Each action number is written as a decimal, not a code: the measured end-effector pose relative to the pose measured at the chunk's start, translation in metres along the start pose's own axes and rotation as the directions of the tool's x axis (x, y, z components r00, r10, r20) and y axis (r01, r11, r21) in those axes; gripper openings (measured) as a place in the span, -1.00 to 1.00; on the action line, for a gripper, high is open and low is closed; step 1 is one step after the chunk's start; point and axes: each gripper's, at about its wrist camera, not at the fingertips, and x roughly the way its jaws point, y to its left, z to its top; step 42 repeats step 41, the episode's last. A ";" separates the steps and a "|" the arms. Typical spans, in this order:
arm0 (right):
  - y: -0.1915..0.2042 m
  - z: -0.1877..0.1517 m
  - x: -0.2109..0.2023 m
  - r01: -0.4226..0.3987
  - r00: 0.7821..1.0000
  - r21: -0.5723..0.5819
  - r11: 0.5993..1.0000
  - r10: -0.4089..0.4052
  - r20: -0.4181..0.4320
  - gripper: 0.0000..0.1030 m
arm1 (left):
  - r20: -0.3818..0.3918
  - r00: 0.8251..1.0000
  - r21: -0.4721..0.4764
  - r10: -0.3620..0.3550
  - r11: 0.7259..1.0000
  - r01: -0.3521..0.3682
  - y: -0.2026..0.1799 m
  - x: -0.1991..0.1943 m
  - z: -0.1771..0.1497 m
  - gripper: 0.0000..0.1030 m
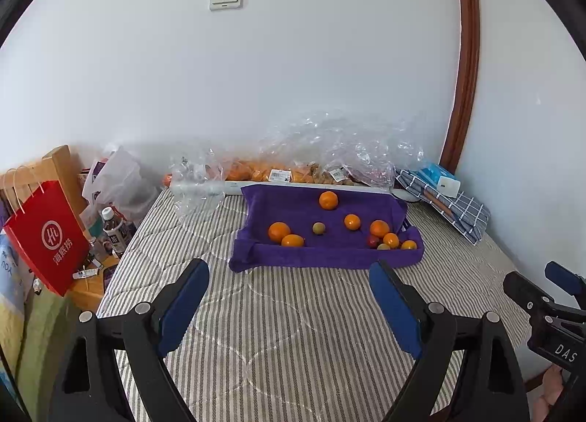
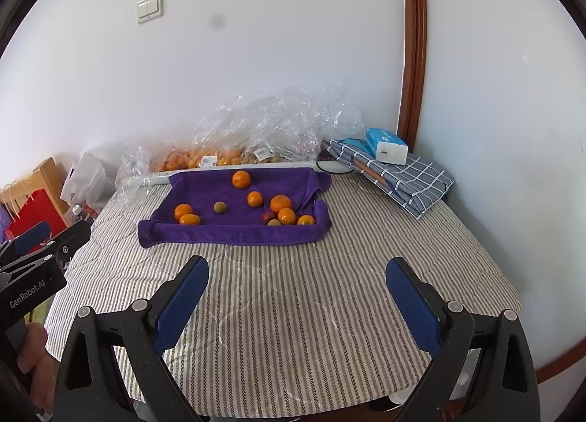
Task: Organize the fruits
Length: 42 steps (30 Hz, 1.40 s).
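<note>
A purple towel [image 1: 285, 257] [image 2: 219, 233] lies on the striped table, its edges rolled up. On it lie several oranges, such as the far one [image 1: 328, 200] [image 2: 241, 179] and a left pair [image 1: 279, 231] [image 2: 183, 211], a small green-brown fruit [image 1: 318, 228] [image 2: 220, 206] in the middle, and a small red fruit [image 1: 373, 241] [image 2: 268, 216] among oranges at the right. My left gripper [image 1: 289, 268] is open and empty, short of the towel's near edge. My right gripper [image 2: 296, 268] is open and empty, also short of the towel.
Clear plastic bags [image 1: 329, 151] [image 2: 271, 125] with more fruit lie against the wall behind the towel. A checked cloth [image 1: 457, 202] [image 2: 410, 176] with a blue-white box [image 2: 386, 145] sits at the back right. A red paper bag [image 1: 47, 239] and bottles [image 1: 113, 228] stand left of the table.
</note>
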 end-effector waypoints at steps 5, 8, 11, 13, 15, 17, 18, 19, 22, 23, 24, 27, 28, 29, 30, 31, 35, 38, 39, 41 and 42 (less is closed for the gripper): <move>0.001 -0.001 0.000 0.000 1.000 0.001 1.000 0.000 0.003 0.87 | 0.000 1.000 -0.001 0.001 1.000 -0.001 0.001 0.000 0.000 0.73; 0.001 -0.001 -0.001 0.000 1.000 0.001 1.000 0.000 0.005 0.87 | 0.001 1.000 -0.002 0.000 1.000 0.000 0.001 0.000 0.000 0.73; 0.001 -0.001 -0.001 -0.001 1.000 0.001 1.000 0.001 0.004 0.87 | 0.001 1.000 -0.006 0.002 1.000 -0.002 0.001 0.000 0.000 0.73; 0.001 -0.001 -0.001 0.001 1.000 0.002 1.000 -0.001 0.002 0.87 | 0.001 1.000 -0.005 0.002 1.000 -0.002 0.001 0.000 0.000 0.73; 0.000 -0.002 -0.001 0.000 1.000 0.005 1.000 0.000 0.002 0.87 | 0.003 1.000 -0.004 0.003 1.000 -0.003 0.001 -0.001 0.000 0.73; 0.000 -0.002 -0.001 -0.001 1.000 0.008 1.000 0.001 0.001 0.87 | 0.002 1.000 -0.005 0.002 1.000 -0.002 0.001 -0.001 0.000 0.73; 0.000 -0.002 -0.002 -0.001 1.000 0.009 1.000 0.001 0.002 0.87 | 0.002 1.000 -0.006 0.002 1.000 -0.002 0.001 -0.001 -0.001 0.73; -0.001 -0.002 -0.002 0.000 1.000 0.009 1.000 0.000 0.003 0.87 | 0.002 1.000 -0.007 0.001 1.000 -0.001 0.001 -0.001 0.000 0.73; -0.001 -0.001 -0.002 -0.001 1.000 0.010 1.000 0.001 0.002 0.87 | -0.001 1.000 -0.011 0.000 1.000 0.000 0.000 -0.001 -0.001 0.73; -0.001 -0.001 -0.002 0.001 1.000 0.006 1.000 -0.001 0.000 0.87 | -0.001 1.000 -0.012 0.000 1.000 0.000 0.000 -0.001 -0.001 0.73; -0.001 -0.001 -0.002 0.002 1.000 0.006 1.000 -0.002 0.000 0.87 | -0.001 1.000 -0.012 0.000 1.000 0.000 0.000 -0.001 -0.001 0.73; -0.001 -0.001 -0.002 0.002 1.000 0.006 1.000 -0.002 0.000 0.87 | -0.001 1.000 -0.011 -0.001 1.000 0.001 -0.001 -0.002 -0.001 0.73; -0.001 -0.001 -0.002 0.002 1.000 0.007 1.000 -0.002 0.001 0.87 | 0.000 1.000 -0.011 -0.001 1.000 0.001 -0.001 -0.002 -0.001 0.73; -0.001 -0.001 -0.002 0.001 1.000 0.008 1.000 -0.001 0.001 0.87 | -0.001 1.000 -0.011 0.000 1.000 0.000 -0.001 -0.002 -0.001 0.73; -0.002 -0.001 -0.003 0.001 1.000 0.009 1.000 -0.001 0.001 0.87 | -0.001 1.000 -0.011 0.000 1.000 0.000 -0.001 -0.002 -0.001 0.73; -0.002 -0.001 -0.003 0.002 1.000 0.009 1.000 -0.002 0.000 0.87 | -0.001 1.000 -0.011 -0.001 1.000 0.001 -0.002 -0.002 -0.001 0.73; -0.002 -0.001 -0.003 0.000 1.000 0.009 1.000 0.000 0.001 0.87 | -0.001 1.000 -0.013 -0.001 1.000 0.001 -0.002 -0.002 -0.001 0.73; -0.003 -0.001 -0.003 0.003 1.000 0.010 1.000 -0.003 0.001 0.87 | -0.001 1.000 -0.012 -0.001 1.000 0.001 -0.003 -0.003 -0.001 0.73; -0.003 -0.001 -0.003 0.004 1.000 0.011 1.000 -0.004 0.001 0.87 | -0.001 1.000 -0.011 -0.001 1.000 0.001 -0.002 -0.003 -0.001 0.73; -0.004 -0.001 -0.003 0.004 1.000 0.011 1.000 -0.004 0.000 0.87 | -0.001 1.000 -0.004 0.003 1.000 -0.003 -0.004 -0.003 -0.001 0.77; -0.004 -0.001 -0.003 0.004 1.000 0.011 1.000 -0.004 0.000 0.87 | -0.001 1.000 -0.004 0.003 1.000 -0.003 -0.004 -0.003 -0.001 0.77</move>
